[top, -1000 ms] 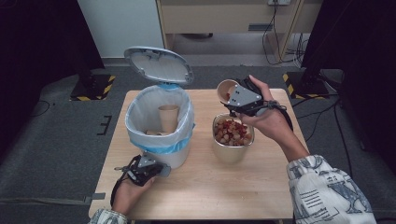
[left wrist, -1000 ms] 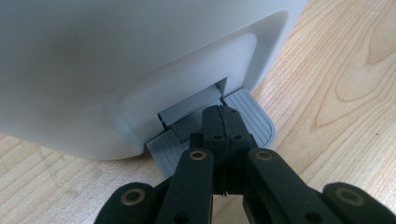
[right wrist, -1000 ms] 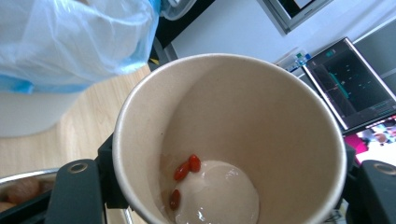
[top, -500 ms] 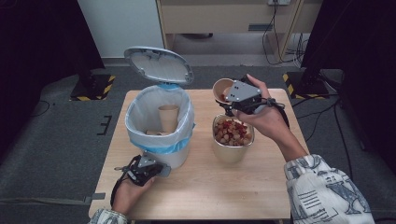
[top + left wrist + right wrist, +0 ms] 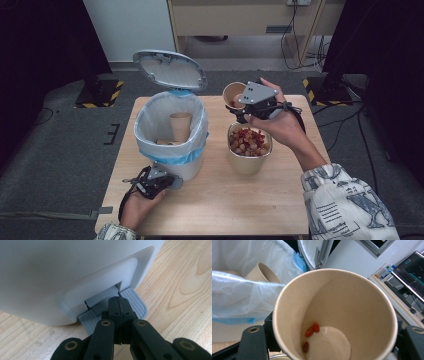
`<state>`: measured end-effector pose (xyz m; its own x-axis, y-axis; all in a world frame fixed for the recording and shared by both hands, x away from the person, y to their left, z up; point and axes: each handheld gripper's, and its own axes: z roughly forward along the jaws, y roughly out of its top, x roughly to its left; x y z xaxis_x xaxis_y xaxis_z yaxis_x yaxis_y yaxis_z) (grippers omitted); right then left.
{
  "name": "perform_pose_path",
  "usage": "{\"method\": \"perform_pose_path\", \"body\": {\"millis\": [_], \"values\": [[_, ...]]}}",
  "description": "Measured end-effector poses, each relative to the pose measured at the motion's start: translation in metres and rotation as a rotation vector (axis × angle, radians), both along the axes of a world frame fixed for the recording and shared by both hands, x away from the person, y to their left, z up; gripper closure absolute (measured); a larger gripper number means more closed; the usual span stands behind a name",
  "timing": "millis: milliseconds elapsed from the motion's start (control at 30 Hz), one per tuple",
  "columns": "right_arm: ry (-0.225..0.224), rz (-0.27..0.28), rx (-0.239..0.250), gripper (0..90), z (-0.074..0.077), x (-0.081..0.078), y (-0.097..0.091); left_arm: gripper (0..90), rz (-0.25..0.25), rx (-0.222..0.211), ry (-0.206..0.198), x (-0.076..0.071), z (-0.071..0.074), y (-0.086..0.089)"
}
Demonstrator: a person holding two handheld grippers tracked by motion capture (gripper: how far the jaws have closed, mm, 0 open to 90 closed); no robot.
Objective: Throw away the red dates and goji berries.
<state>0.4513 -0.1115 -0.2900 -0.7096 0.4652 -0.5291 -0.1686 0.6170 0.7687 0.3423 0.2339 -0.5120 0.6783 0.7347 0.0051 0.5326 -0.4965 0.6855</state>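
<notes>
On the wooden bench [image 5: 280, 200], a white pedal bin [image 5: 172, 135] is taken as the landmark; its lid [image 5: 170, 69] is stood open behind it, and it is lined with a clear bag edged in blue. Inside the bin, a brown paper cup [image 5: 180, 126] is seen standing upright, with another cup lying beside it. At the bin's near foot, the left hand-held gripper [image 5: 167, 181] is held low on the bench, its jaws pressed fully together with nothing between them; in the left gripper view the closed tips [image 5: 119, 305] are seen resting on the bin's grey ribbed pedal [image 5: 135, 301]. To the right of the bin, just beside it, a pale bowl [image 5: 248, 147] is set on the bench, filled with red and tan pieces of food. Above and behind that bowl, to the right of the bin's rim, a second paper cup [image 5: 233, 94] is gripped by the right hand-held gripper [image 5: 240, 107], whose jaws are narrowed onto the cup's wall. That cup is tilted, its mouth turned toward the bin. In the right gripper view, three small red pieces [image 5: 310, 336] are seen clinging near the cup's pale bottom, and the bin's bag [image 5: 239, 287] is seen beyond the cup's rim.
</notes>
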Motion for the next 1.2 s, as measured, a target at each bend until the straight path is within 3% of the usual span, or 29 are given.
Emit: {"method": "perform_pose_path", "body": {"millis": [1200], "values": [[0.087,0.057,0.123,27.6,0.018,0.001,0.025,89.8,-0.002,-0.001,-0.001,0.000,0.000,0.000]]}}
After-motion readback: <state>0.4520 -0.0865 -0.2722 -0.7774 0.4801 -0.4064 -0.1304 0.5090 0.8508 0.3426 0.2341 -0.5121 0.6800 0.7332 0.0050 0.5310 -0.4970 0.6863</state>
